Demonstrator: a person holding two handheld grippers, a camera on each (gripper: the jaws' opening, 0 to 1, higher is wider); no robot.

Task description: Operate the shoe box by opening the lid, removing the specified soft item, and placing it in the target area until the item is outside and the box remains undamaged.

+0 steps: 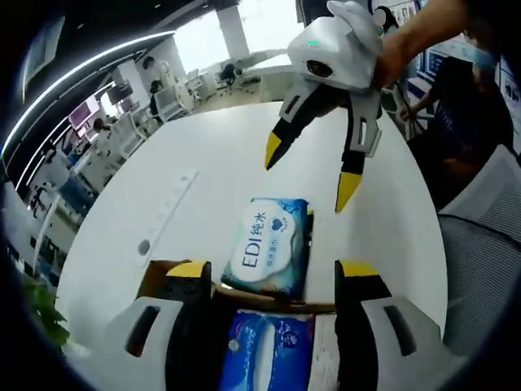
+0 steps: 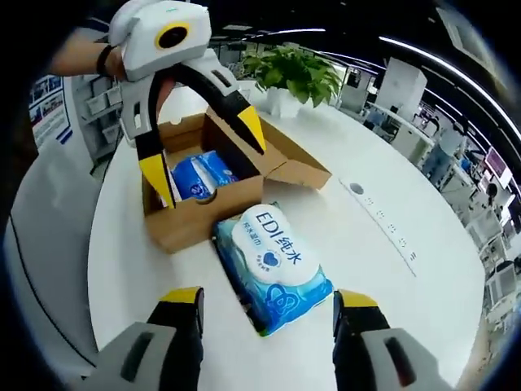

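Observation:
An open cardboard shoe box [image 2: 199, 218] stands on the round white table [image 2: 407, 301], its lid [image 2: 295, 165] folded back. Inside lies a blue soft pack [image 2: 198, 176], which also sits between my left jaws as the blue soft pack [image 1: 267, 350]. A blue-and-white wipes pack [image 2: 273, 265] marked EDI lies flat on the table against the box's front wall; the same wipes pack [image 1: 269, 244] is just beyond the box rim [image 1: 159, 273]. My left gripper [image 2: 203, 151] hovers open over the box. My right gripper [image 1: 311, 171] hangs open above the wipes pack, holding nothing.
A white power strip [image 2: 383, 216] lies on the table beyond the pack. A potted plant [image 2: 297, 73] stands at the table's far edge behind the box. A grey chair [image 1: 480, 252] and a seated person [image 1: 456, 114] are beside the table.

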